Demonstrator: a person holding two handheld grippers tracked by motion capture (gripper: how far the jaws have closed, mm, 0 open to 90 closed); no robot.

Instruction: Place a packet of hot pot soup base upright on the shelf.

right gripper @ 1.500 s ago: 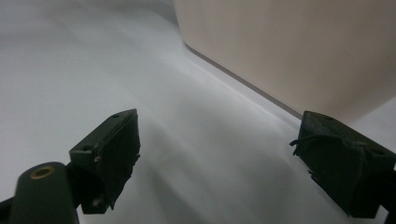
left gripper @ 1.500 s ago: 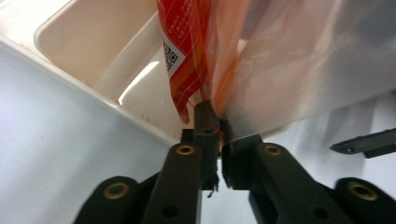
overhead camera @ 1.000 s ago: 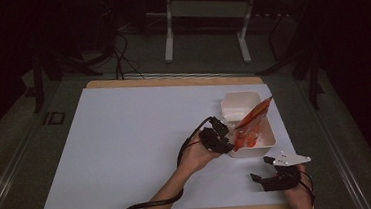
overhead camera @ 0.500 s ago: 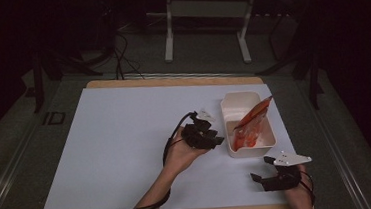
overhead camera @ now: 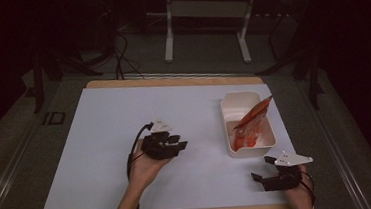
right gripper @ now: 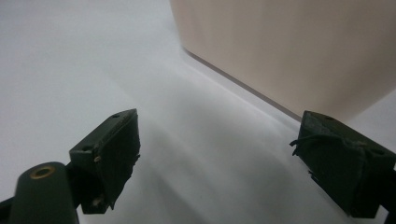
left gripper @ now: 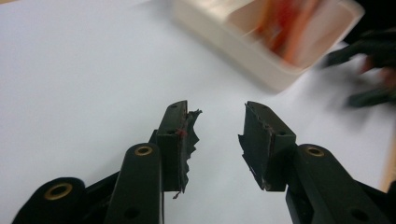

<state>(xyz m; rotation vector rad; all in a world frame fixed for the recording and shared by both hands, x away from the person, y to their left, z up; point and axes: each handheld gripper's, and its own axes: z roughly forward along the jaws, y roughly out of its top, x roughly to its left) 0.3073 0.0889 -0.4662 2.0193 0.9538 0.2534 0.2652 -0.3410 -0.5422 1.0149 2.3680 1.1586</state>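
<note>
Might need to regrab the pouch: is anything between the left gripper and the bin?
Nothing visible. Bare white mat lies between the left gripper and the bin; the pouch leans inside it.

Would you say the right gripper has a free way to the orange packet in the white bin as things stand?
Probably yes: the right gripper sits open beside the white bin, and the orange packet leans up past its open top, with nothing lying between.

The tub (overhead camera: 248, 124) looks like smooth cream plastic, the pouch (overhead camera: 249, 127) in it glossy orange film. A matt white sheet (overhead camera: 124, 119) covers the wooden table (overhead camera: 171, 80). The left hand-held gripper (left gripper: 217, 135) has matt black plastic jaws with frayed rubbery pads.
</note>
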